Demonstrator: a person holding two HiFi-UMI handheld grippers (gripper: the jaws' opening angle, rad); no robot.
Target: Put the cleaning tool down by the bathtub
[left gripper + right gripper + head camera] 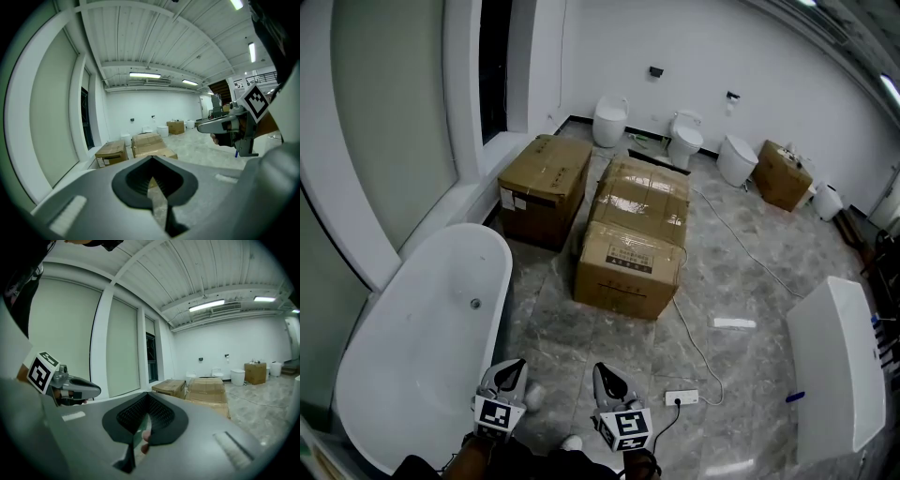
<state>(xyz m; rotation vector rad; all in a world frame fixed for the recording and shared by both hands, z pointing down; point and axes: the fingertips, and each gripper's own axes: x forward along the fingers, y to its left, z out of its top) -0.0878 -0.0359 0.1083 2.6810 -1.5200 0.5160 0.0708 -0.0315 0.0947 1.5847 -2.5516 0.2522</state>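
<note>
Two grippers are hanging low at the near end of the bathtub (412, 366), and neither is carrying anything. The left gripper (512, 373) is showing its jaws pressed together with only a thin slit between them. The right gripper (607, 377), just beside it on the side away from the bathtub, is doing the same. A pinkish speck is showing through the right slit, too small to name.

The cleaning tool is not showing for certain in any view. One candidate is a flat white strip (734, 323) lying on the floor well apart from the bathtub. Another is a small blue thing (794, 397) on the rim of a second white tub (839, 356), farther off again. Either is probably light and stiff, so I would be taking it across its narrow middle, or by a handle if it has one, once the jaws are opened.

Counting the rest:
- Four cardboard boxes (628, 267): three are clustered just beyond the bathtub's far end and one is well apart.
- Three toilets (609, 120), standing along the far wall.
- One power strip (681, 397), lying near the right gripper.
</note>
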